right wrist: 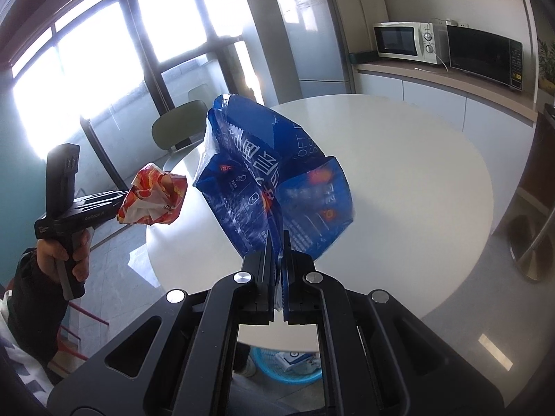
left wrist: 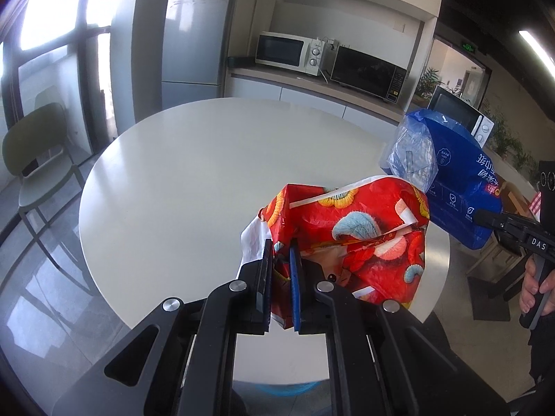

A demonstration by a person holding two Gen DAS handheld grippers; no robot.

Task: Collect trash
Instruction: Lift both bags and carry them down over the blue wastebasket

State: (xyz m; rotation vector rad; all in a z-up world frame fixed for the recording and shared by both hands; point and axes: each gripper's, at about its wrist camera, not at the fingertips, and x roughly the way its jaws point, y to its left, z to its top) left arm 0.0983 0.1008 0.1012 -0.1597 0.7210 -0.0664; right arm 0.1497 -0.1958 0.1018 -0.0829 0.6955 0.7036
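We read "DAS" on the right gripper [left wrist: 485,217], which clamps a crumpled blue bag [right wrist: 274,187] printed "SOFT". Our left gripper [left wrist: 281,246] pinches a red patterned wrapper [left wrist: 350,232] above the white table [left wrist: 208,173].

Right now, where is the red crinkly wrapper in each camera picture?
Left wrist view: the red wrapper is low in the middle, pinched in the left gripper, above the white round table.
Right wrist view: the red wrapper is at the left, small, sticking out of the left gripper.
Shared landmark: the blue bag, right of the wrapper in both.
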